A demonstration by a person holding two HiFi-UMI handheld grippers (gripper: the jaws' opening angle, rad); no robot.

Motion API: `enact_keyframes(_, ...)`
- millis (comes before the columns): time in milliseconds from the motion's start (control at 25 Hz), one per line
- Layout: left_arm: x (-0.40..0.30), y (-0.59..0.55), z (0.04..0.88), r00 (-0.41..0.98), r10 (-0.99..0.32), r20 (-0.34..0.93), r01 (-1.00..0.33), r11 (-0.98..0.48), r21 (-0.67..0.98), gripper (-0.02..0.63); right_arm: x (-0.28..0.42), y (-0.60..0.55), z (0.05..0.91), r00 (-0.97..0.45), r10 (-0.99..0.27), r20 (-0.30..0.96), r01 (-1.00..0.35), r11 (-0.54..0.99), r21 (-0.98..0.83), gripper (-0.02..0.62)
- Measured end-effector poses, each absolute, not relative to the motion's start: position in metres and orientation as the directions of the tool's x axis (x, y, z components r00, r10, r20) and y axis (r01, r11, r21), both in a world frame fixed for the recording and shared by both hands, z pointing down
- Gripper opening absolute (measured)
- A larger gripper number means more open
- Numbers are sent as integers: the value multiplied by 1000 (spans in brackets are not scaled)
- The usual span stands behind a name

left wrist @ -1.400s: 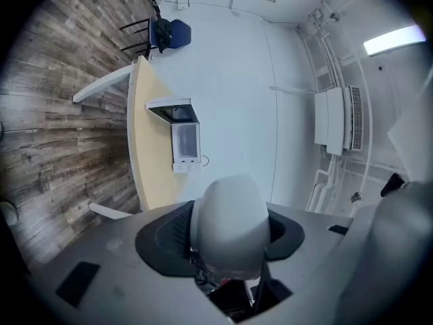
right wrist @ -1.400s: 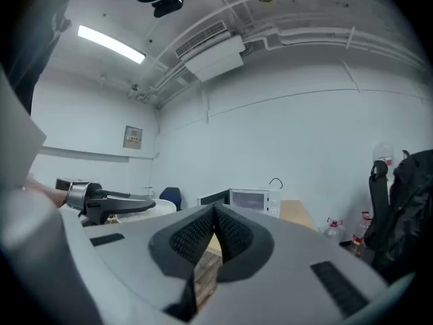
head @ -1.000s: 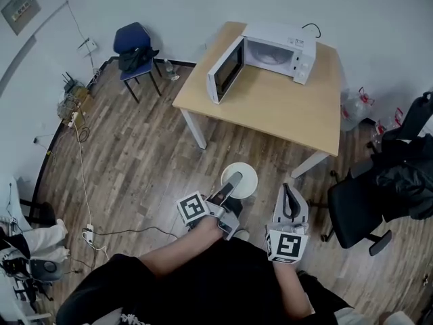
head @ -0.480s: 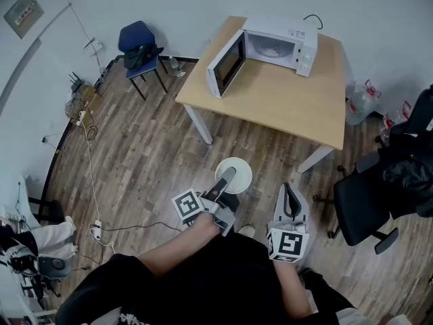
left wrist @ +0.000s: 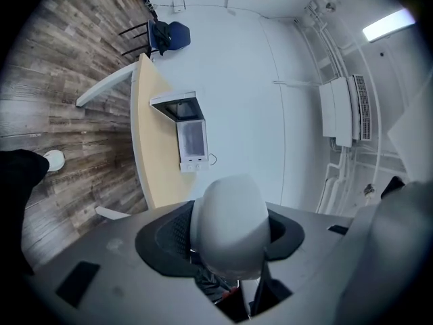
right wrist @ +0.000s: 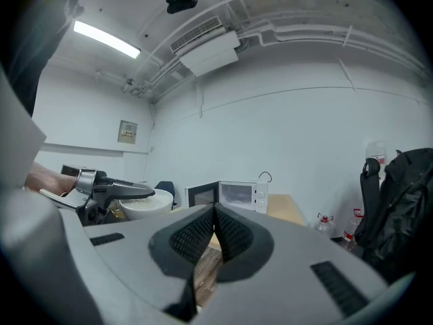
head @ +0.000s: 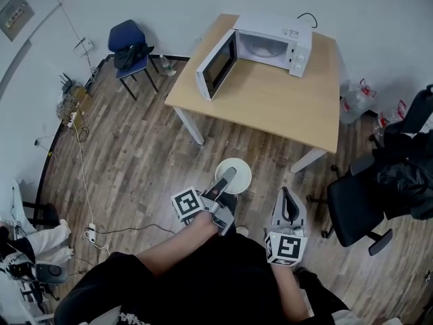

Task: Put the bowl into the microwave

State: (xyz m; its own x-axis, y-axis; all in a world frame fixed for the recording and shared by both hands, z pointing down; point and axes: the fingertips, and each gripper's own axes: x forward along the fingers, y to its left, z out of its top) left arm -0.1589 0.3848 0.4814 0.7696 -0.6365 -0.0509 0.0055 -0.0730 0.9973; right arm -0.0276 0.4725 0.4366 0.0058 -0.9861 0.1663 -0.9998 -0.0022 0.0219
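A white bowl hangs over the wooden floor in front of the person, gripped at its rim by my left gripper, which is shut on it. In the left gripper view the bowl fills the space between the dark pads. The white microwave stands on the far side of the light wooden table with its door swung open to the left. My right gripper is beside the bowl, to the right, shut and holding nothing. In the right gripper view its jaws meet, with the bowl at the left and the microwave ahead.
A blue chair stands by the wall left of the table. A black office chair with dark bags is at the right. Water bottles sit near the table's right end. Cables lie along the left wall.
Both grippers and the bowl have shifted slightly in the head view. The table and microwave now sit a little further left in it. Both grips are unchanged.
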Motion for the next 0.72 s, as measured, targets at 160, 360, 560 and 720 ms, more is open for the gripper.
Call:
enact_keyframes(160, -144, 361, 489, 775, -630, -45, 19, -48, 999, 225, -14, 454, 441, 24, -983, 183, -1000, -20, 19, 60)
enact_keyframes(360, -124, 317, 491, 776, -626, -70, 45, -55, 997, 225, 5, 414, 443, 31, -982, 187, -999, -25, 34, 60)
enact_keyframes(560, -105, 261, 489, 774, -627, -84, 67, -50, 996, 225, 19, 348, 434, 31, -982, 185, -998, -18, 67, 60)
enact_keyframes(720, -100, 213, 477, 770, -630, -96, 78, -57, 995, 225, 20, 289, 415, 0, -987, 163, -998, 11, 67, 60)
